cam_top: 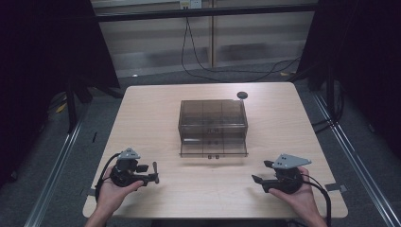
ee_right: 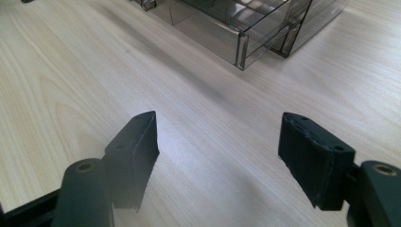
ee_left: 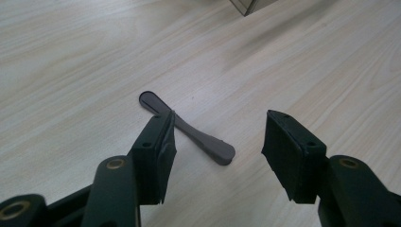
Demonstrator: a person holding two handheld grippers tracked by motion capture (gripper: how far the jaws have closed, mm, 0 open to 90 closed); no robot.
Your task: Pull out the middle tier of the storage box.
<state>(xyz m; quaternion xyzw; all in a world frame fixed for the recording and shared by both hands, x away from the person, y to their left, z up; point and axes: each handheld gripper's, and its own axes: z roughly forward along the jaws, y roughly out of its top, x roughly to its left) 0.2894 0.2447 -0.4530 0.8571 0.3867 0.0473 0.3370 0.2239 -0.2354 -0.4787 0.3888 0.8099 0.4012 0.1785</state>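
Note:
A small flat dark grey strip (ee_left: 208, 142) with rounded ends lies on the wooden table (cam_top: 156, 109). My left gripper (ee_left: 221, 120) is open above it; one end of the strip is hidden behind the left-hand jaw and neither pad presses on it. In the high view the left gripper (cam_top: 154, 173) is held at the table's front left, pointing right. My right gripper (cam_top: 261, 171) is held at the front right, pointing left toward the middle. Its jaws (ee_right: 217, 127) stand open over bare wood with nothing between them.
A smoky see-through plastic compartment box (cam_top: 213, 125) stands at the table's middle, its lid folded down toward me; its corner (ee_right: 241, 33) lies ahead of the right gripper. A small black round thing (cam_top: 242, 95) sits behind the box. Cables run across the floor beyond.

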